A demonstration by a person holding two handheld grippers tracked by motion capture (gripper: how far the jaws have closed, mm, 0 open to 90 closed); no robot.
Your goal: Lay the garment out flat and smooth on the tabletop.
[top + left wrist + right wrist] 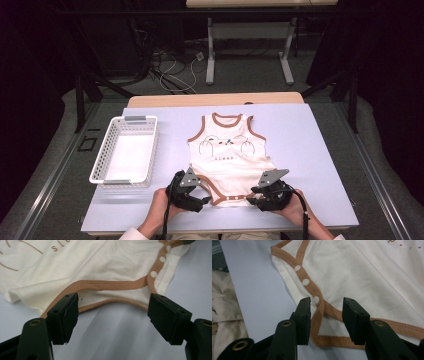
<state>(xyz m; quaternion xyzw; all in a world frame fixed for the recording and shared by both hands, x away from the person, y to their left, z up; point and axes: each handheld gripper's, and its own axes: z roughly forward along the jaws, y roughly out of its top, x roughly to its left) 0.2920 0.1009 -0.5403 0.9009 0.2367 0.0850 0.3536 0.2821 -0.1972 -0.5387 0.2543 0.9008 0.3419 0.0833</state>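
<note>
A: What colours is the bodysuit (227, 150) showing?

B: It is showing cream cloth with brown trim (110, 285) running round the neck, the armholes and the leg openings. White snaps (305, 281) are sitting in a row on the trim at the near end. A thin brown line drawing with a small dark spot is marking the chest, over small brown letters.

A: And around it?

B: The mat (310, 150) is looking pale lavender, with a light wood edge showing at the far side. The basket (102, 162) at the left is showing white mesh with grey handles. Both grippers, left (192, 197) and right (265, 195), are showing black, each topped with a grey plate.
</note>
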